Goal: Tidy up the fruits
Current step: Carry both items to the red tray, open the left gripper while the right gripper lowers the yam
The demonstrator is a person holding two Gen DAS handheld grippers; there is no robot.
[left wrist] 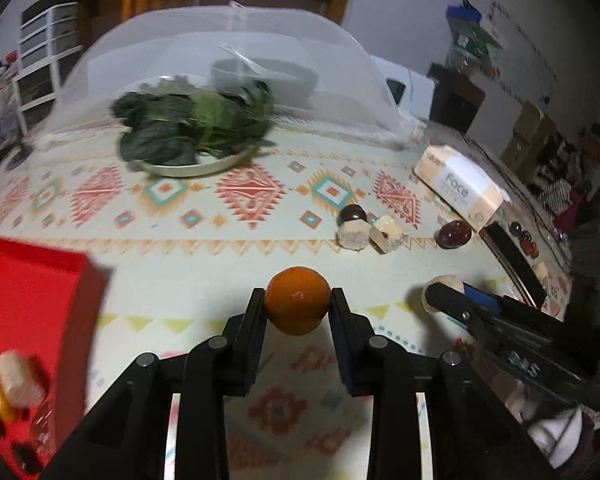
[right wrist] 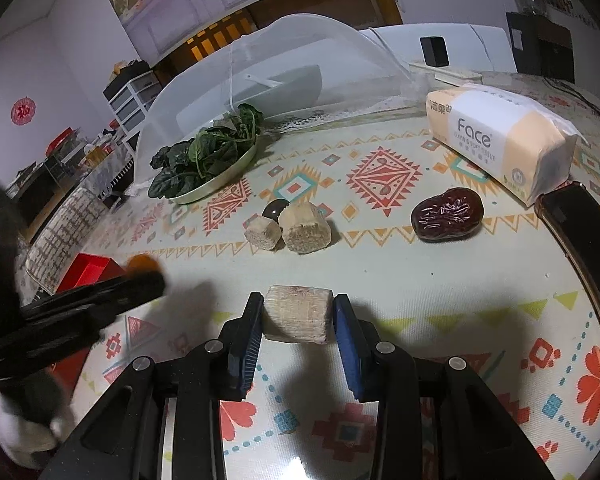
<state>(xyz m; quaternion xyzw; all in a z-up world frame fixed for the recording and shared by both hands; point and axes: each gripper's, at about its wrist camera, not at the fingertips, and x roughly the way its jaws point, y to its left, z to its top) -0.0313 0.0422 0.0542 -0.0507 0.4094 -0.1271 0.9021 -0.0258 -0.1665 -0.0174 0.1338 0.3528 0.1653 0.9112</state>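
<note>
Two grippers work above the patterned desk [right wrist: 440,280], each with its fingers pinching something. The left gripper [left wrist: 298,304] clamps a small orange fruit [left wrist: 297,300] between its fingers, lifted above the cloth just right of the red box [left wrist: 40,296], where a beige cylinder piece [left wrist: 20,378] and more orange fruit already lie. The right gripper [right wrist: 298,316] squeezes a beige cut block [right wrist: 298,314] between its blue-padded fingers [right wrist: 246,344], low over the desk. Beyond it sit two more beige blocks [right wrist: 288,226] touching each other, a dark round fruit [right wrist: 275,209] just behind them, and a wrinkled red date [right wrist: 446,213] near the tissue pack [right wrist: 500,140]. A plate of leafy greens [right wrist: 208,160] rests beside the mesh food cover [right wrist: 300,64].
</note>
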